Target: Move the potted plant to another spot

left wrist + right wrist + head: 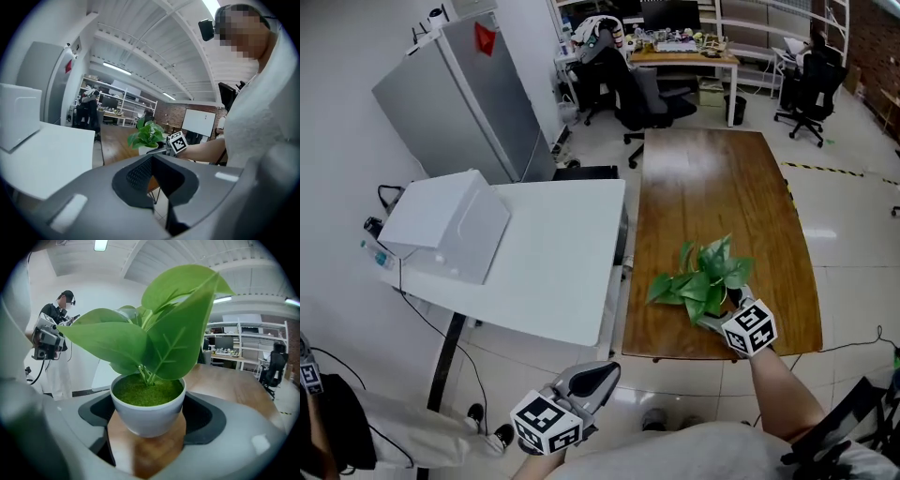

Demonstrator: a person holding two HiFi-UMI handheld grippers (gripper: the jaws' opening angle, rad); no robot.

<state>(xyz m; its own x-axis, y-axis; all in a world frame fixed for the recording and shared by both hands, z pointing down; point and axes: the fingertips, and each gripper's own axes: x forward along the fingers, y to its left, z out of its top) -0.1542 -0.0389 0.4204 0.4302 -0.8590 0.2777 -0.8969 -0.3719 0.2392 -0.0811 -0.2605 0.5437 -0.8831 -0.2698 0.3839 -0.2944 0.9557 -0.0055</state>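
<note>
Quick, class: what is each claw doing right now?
Left claw: closed, holding nothing.
Right claw: closed on the potted plant.

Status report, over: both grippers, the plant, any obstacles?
Left gripper shut, empty, off table. Right gripper around potted plant, grip unconfirmed. Plant at wooden table's near edge, nothing blocking.

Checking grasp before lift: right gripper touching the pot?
Cannot tell. Right gripper view: right gripper straddles the white pot, whose rim overlaps both pads, hiding contact or gap.
</note>
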